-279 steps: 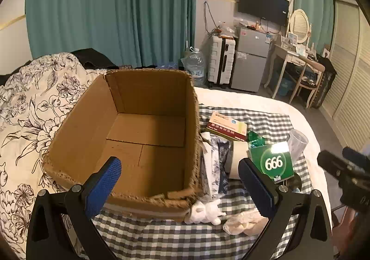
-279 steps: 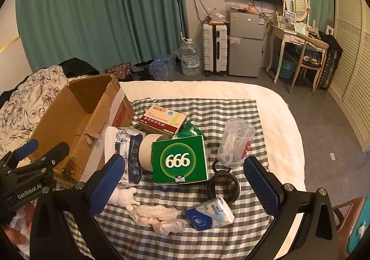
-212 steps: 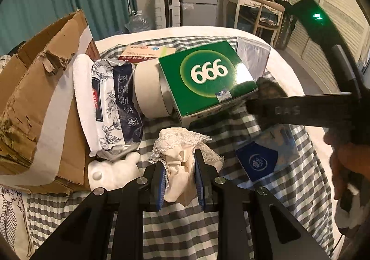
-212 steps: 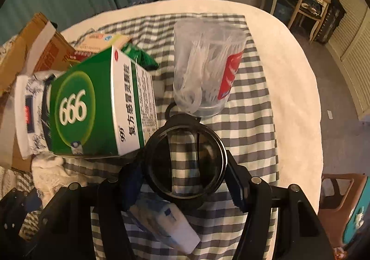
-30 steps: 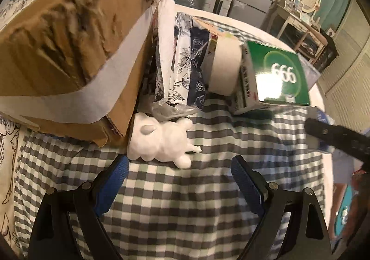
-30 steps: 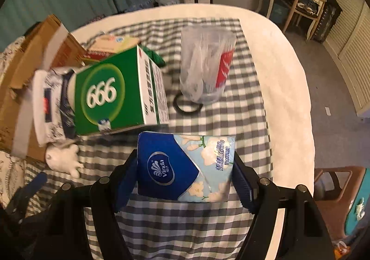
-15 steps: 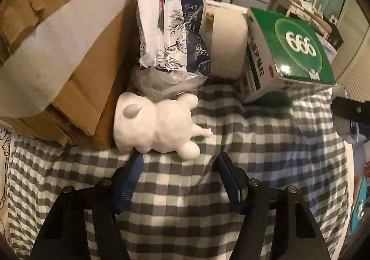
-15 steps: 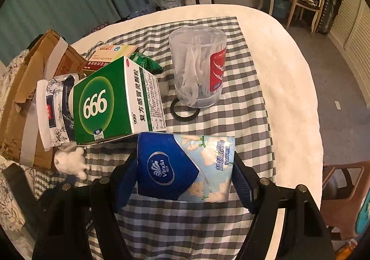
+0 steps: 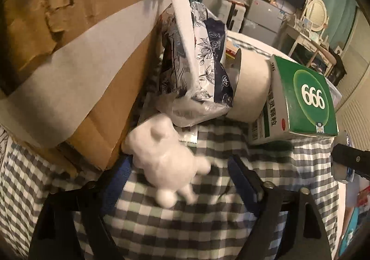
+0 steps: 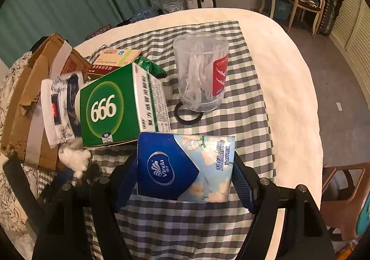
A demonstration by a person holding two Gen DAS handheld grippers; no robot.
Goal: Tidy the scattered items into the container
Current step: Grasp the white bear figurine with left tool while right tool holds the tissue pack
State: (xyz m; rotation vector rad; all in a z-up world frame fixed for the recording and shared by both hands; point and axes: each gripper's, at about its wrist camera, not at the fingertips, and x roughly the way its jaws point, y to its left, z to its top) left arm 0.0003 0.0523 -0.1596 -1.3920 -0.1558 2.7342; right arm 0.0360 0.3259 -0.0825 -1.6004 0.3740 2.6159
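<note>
Right wrist view: my right gripper (image 10: 185, 181) is clamped on the tissue pack (image 10: 185, 167), pads pressing its two short ends, so the pack sits flat across the jaws with its printed face up. I hold it this way because the soft pack would sag if pinched at a corner. It hangs clear of the checked cloth (image 10: 242, 107), not yet over the cardboard box (image 10: 27, 107).

Left wrist view: my left gripper (image 9: 178, 181) straddles the white plush toy (image 9: 166, 158), which lies on the cloth right against the box's outer wall (image 9: 76, 70). The left blue pad (image 9: 120, 179) is close against the toy's flank; the right pad (image 9: 240, 176) stands off from it. The jaws are opening slightly, with the toy between them, so no grip yet. The toy is blurred, so I cannot tell whether it is being nudged.

Other items remain outside the box:
- floral wipes packet (image 9: 203, 70), leaning on the box wall
- tape roll (image 9: 252, 88), wedged between the packet and the green carton (image 9: 303, 98)
- clear tub of swabs (image 10: 201, 75), upright, beside a black ring (image 10: 187, 116)
- flat medicine box (image 10: 115, 61), behind the carton

Judgement: the toy needs a recentred bite before closing, since it sits tight to the wall. The box interior is not visible in either view.
</note>
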